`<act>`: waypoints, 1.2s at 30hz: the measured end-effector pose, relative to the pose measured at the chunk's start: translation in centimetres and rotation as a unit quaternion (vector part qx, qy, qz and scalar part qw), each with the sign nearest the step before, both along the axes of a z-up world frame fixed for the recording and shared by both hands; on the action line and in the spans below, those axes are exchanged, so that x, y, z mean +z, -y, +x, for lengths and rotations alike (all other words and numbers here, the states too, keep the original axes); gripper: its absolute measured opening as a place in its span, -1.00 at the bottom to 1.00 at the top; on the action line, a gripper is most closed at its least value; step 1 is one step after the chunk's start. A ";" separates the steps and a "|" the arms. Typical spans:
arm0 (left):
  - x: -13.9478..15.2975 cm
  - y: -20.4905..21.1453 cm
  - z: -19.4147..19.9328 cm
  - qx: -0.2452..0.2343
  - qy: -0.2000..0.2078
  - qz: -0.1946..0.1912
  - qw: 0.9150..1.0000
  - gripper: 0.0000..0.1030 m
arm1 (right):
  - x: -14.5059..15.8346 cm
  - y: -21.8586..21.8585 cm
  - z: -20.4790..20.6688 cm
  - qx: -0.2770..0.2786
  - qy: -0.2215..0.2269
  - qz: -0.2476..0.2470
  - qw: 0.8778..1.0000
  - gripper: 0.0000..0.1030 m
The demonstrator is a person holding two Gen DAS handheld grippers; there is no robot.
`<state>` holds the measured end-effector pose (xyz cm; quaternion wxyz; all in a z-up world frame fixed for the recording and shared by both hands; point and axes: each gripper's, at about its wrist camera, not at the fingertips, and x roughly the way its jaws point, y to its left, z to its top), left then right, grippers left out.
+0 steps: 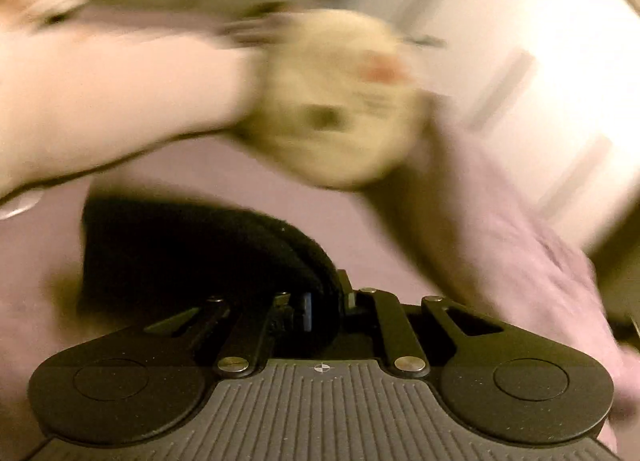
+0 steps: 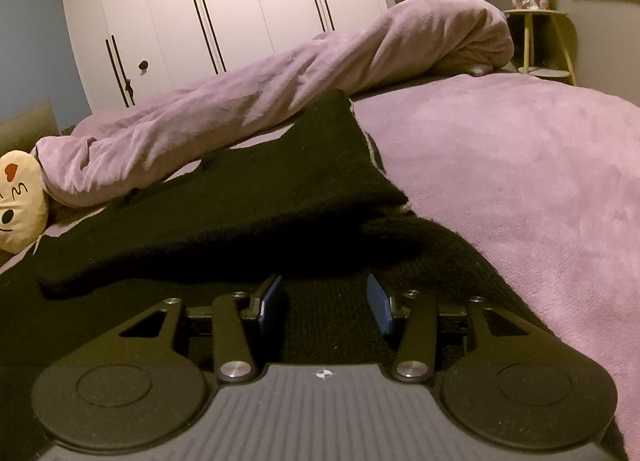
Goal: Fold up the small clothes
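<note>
Left gripper [image 1: 326,301]: its jaws are pressed together on a fold of the black knitted garment [image 1: 200,249], which bunches up just ahead of the fingertips and trails away to the gripper's left. The left wrist view is heavily blurred; beyond the pinched cloth a round cream plush cushion with a face [image 1: 336,101] and a pale pillow [image 1: 112,101] can be made out, resting on the mauve fleece bedspread [image 1: 280,201].

Right gripper [image 2: 324,297]: its blue-padded fingers [image 2: 378,303] stand partly spread, low over the same black knit, which lies directly beneath and between them. Whether the pads touch the cloth cannot be told; they are not closed on it. Just ahead of this gripper a flap of the garment is already turned over on itself, its edge showing a thin pale trim [image 2: 372,149]. Farther ahead lies a long rolled mauve duvet [image 2: 280,81], and behind it a white wardrobe with dark bar handles [image 2: 208,13]. To the gripper's right, the bedspread is bare.

Step in hand, as judged: a fold of the garment, the left gripper carrying a pinched edge across while the right stays over the body of the cloth.

The next move would seem to call for laying the carried edge flat and square on the layer below, letting go only once it rests there. The soft knit is likely to sag and drag if pulled too quickly.
</note>
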<state>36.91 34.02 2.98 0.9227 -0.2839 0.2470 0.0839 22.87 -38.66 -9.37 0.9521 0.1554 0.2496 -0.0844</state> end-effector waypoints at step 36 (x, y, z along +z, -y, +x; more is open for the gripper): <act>-8.5 17.4 -16.4 -0.108 -0.112 0.126 0.980 0.81 | 5.8 -15.1 13.5 0.201 -0.061 0.119 0.970 0.60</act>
